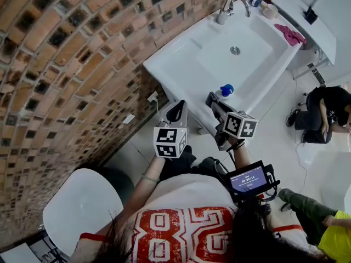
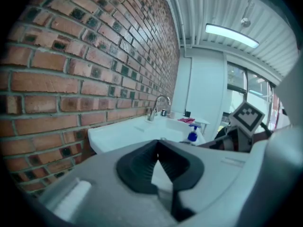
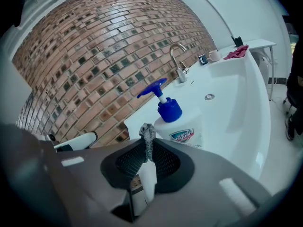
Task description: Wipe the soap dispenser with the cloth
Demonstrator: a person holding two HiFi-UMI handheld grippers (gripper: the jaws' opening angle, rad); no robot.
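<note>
Soap dispenser (image 3: 182,126) stands on the sink (image 3: 239,96) rim, just beyond the right tool (image 3: 147,150). Only the right gripper view shows a grey fabric scrap (image 3: 147,137) pinched in its closed jaws. Left tool (image 2: 158,144): jaws together, empty.

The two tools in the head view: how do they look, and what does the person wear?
The left tool and right tool have grey bodies and black ribbed pads. Each carries a white cube with black square markers. A small black screen with cables sits on the right forearm; a thin band circles the left wrist. The shirt is white with red numbers.
</note>
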